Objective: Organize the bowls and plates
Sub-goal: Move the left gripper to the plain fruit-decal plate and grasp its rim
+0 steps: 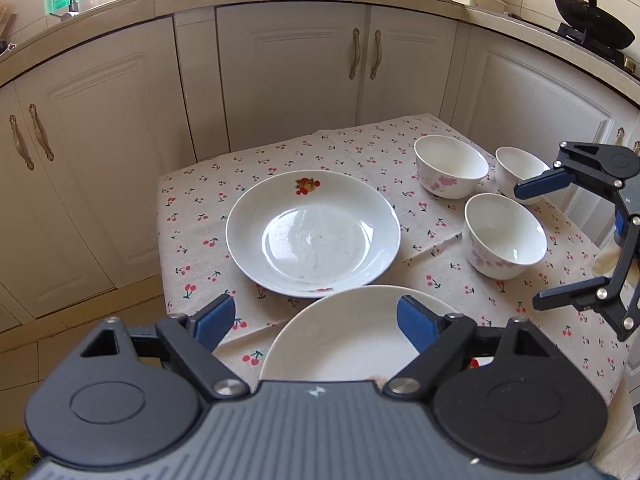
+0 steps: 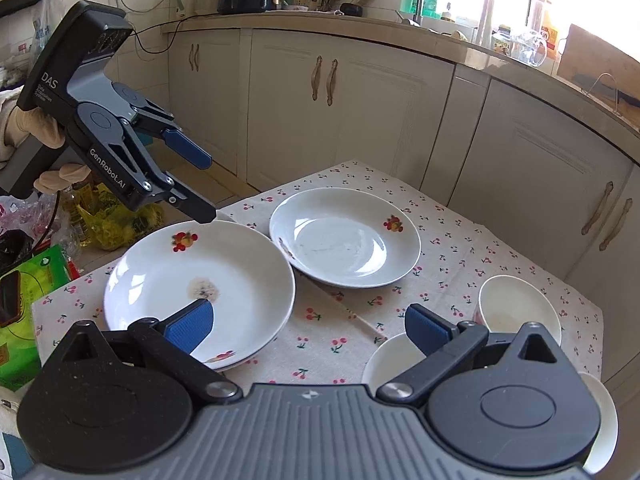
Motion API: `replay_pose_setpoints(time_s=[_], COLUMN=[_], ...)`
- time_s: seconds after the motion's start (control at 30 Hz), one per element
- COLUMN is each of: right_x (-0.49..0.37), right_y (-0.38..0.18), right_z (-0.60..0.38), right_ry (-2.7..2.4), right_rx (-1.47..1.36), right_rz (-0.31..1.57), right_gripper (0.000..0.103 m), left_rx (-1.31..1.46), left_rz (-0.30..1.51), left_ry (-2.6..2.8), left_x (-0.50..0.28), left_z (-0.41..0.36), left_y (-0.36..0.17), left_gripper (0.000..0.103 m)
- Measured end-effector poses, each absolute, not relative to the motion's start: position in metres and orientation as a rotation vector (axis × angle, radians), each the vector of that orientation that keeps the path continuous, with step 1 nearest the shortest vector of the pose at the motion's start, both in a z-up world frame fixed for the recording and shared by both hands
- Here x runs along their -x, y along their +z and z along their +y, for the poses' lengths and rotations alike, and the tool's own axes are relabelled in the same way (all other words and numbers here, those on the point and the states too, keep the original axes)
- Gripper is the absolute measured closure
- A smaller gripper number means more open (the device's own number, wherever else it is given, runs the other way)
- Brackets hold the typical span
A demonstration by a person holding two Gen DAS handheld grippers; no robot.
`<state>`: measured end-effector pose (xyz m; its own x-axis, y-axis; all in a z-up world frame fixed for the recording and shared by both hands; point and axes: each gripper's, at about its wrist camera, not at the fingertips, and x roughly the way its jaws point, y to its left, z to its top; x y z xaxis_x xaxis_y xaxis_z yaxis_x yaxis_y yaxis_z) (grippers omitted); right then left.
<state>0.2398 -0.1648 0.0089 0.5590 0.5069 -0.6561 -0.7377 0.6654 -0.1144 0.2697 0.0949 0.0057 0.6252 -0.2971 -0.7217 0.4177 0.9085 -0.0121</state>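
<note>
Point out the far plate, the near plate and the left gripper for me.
Far plate [image 2: 345, 238]: right wrist view, on its bare centre well.
Near plate [image 2: 200, 268]: right wrist view, on its white inner surface.
Left gripper [image 2: 202, 186]: right wrist view, midway between its open fingertips, above the near plate's rim.

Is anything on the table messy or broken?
Nothing looks broken or spilled. The near plate has a brownish smudge in its middle, and the cherry tablecloth is creased between the far plate and the bowls.

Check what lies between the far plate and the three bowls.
Only bare cherry-print cloth lies between the far plate and the bowls; the left wrist view shows it.
</note>
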Motion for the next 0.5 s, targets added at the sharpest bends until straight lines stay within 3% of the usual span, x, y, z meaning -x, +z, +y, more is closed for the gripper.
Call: replay_pose_setpoints(time_s=[0.5], right_x=[-0.35], right_y=[-0.019], right_z=[-0.146], right_ry=[0.842], right_rx=[0.537], right_rz=[0.777], right_gripper=[0.0], left_rx=[-0.101], left_rz=[0.887], left_ry=[-0.364], left_x=[-0.361], left_z=[0.089], left_y=[-0.025], left_gripper=[0.015])
